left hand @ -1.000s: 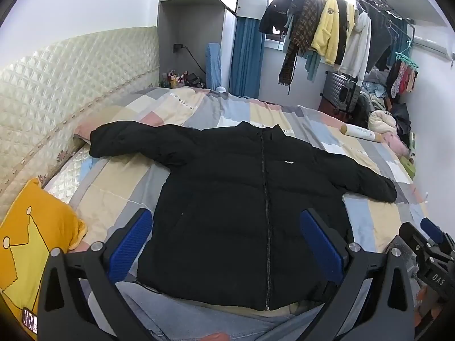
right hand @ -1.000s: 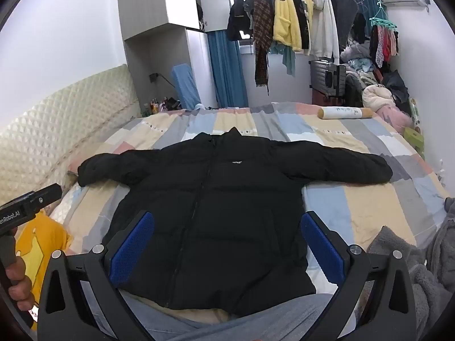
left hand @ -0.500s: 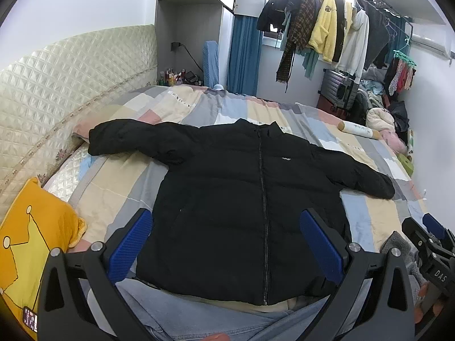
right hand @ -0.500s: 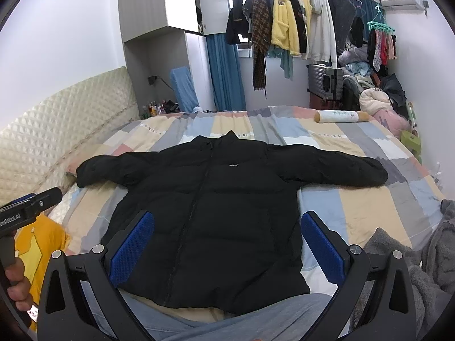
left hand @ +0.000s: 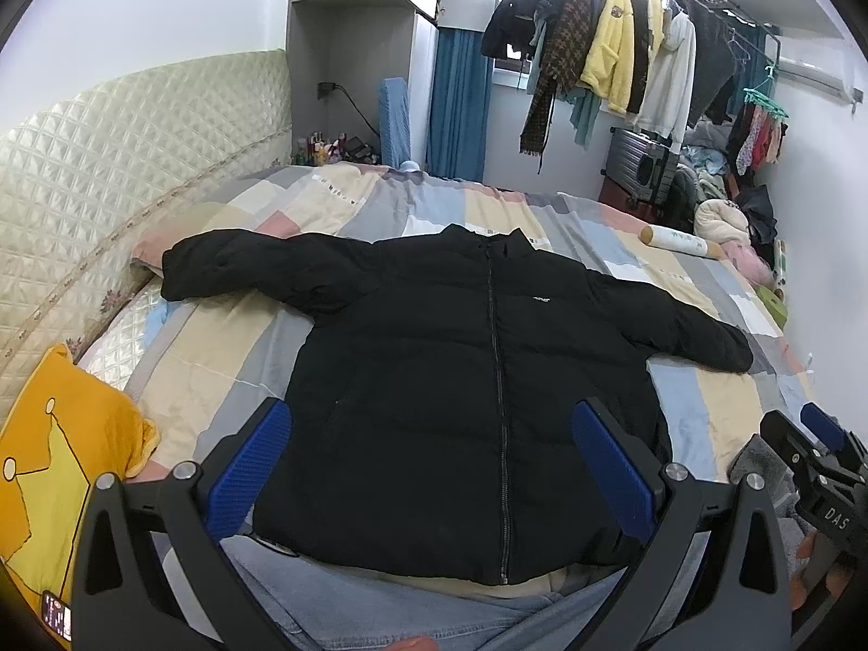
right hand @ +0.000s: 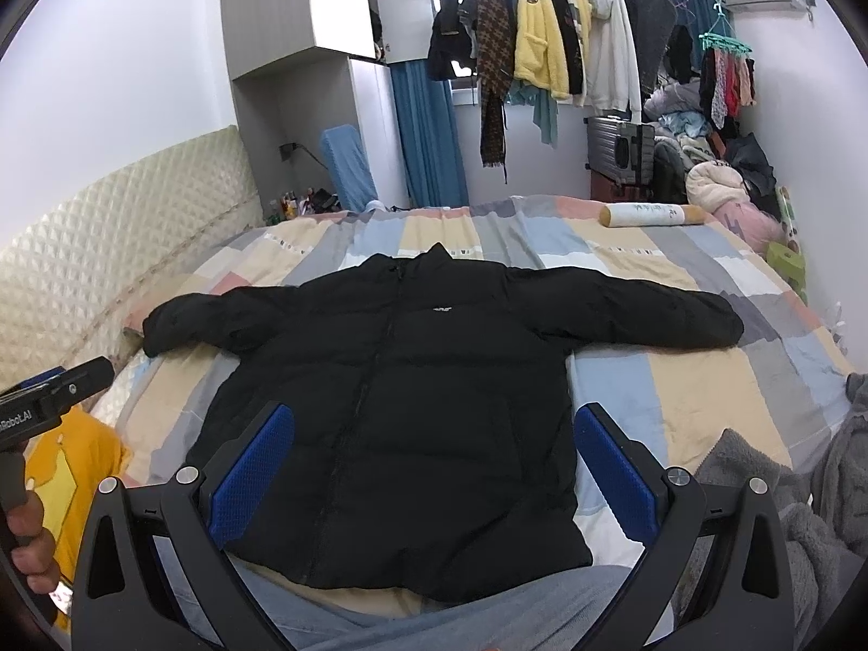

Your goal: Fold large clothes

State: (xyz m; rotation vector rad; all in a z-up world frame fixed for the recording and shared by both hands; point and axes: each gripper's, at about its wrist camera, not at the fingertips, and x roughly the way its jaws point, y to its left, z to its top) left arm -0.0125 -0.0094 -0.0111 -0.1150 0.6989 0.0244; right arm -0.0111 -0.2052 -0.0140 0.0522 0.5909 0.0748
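A black puffer jacket [left hand: 461,369] lies flat and zipped on the patchwork bed, collar away from me and both sleeves spread out; it also shows in the right wrist view [right hand: 412,380]. My left gripper [left hand: 434,466] is open and empty, held above the jacket's hem. My right gripper [right hand: 434,466] is open and empty, also above the hem. The right gripper's body shows at the right edge of the left wrist view [left hand: 814,466]. The left gripper's body shows at the left edge of the right wrist view [right hand: 49,401].
A yellow cushion [left hand: 59,461] lies at the near left by the quilted headboard [left hand: 119,163]. A rolled tube [right hand: 651,214] lies at the bed's far right. A grey fleece blanket [right hand: 786,515] sits near right. Clothes hang on a rack [right hand: 548,49] behind.
Both grippers have lifted slightly, so the jacket sits a little lower in both views. The jacket has not moved and both grippers stay open.
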